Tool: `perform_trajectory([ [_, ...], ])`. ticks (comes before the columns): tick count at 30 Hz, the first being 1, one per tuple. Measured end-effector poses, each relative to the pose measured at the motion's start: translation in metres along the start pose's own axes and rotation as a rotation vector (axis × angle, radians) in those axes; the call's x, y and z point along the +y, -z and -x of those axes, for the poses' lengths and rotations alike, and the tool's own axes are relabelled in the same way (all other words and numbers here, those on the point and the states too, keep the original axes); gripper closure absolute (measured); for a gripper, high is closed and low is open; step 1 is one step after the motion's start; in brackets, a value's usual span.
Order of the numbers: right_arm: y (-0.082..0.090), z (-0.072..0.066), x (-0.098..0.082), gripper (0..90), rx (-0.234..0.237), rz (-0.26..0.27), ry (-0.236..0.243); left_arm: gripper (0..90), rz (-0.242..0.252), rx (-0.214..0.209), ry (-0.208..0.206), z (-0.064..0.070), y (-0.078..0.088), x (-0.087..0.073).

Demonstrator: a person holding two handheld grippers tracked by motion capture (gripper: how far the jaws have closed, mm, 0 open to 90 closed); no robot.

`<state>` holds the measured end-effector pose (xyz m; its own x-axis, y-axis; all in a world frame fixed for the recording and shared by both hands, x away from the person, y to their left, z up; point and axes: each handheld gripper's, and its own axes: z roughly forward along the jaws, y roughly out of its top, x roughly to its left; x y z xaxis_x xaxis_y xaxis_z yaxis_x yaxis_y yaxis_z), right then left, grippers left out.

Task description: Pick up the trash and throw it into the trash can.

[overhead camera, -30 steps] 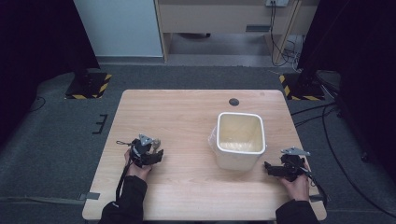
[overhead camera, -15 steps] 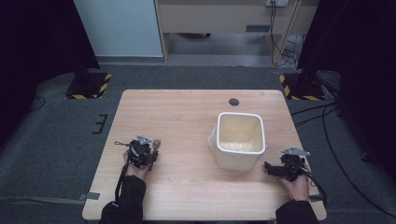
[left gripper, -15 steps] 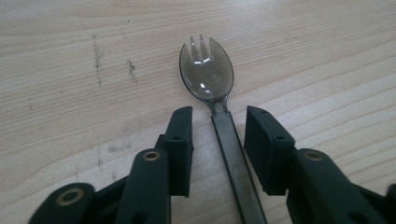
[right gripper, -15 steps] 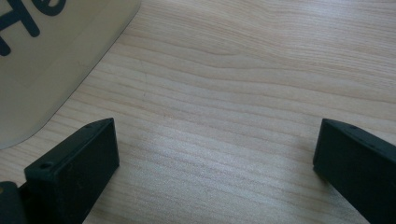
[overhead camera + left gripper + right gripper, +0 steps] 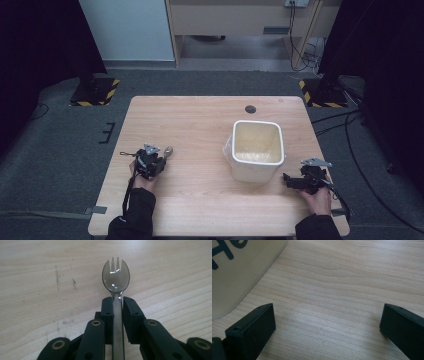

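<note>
The left gripper (image 5: 117, 300) is squeezing its fingers on the spork (image 5: 116, 277), probably needing to lift it toward the tub (image 5: 257, 150), while the right gripper (image 5: 327, 322) is waiting wide apart.

Lab-like recording room — black curtains (image 5: 45, 45), hazard-striped stand bases (image 5: 94, 93), floor cables (image 5: 350, 131)

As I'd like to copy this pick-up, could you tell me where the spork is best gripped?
By its narrow handle just behind the bowl, coming from the handle end: the spork lies flat, and the left tongs have just closed across that handle.
</note>
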<state>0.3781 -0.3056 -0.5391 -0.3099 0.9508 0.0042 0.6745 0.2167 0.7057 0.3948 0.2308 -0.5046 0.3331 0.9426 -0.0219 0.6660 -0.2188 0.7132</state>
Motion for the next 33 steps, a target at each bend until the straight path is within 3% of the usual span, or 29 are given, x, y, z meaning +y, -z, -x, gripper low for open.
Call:
perform_trajectory([
  [5, 0.0, 0.0, 0.0, 0.3, 0.0, -0.001, 0.0, 78.3, 0.099, -0.014, -0.018, 0.001, 0.019, 0.006],
  [16, 0.0, 0.0, 0.0, 0.3, 0.001, 0.0, 0.001, 78.3, 0.233, -0.041, -0.019, 0.002, 0.05, 0.017],
  [33, 0.0, 0.0, 0.0, 0.3, 0.001, 0.001, 0.004, 78.3, 0.34, -0.087, -0.018, 0.003, 0.078, 0.027],
])
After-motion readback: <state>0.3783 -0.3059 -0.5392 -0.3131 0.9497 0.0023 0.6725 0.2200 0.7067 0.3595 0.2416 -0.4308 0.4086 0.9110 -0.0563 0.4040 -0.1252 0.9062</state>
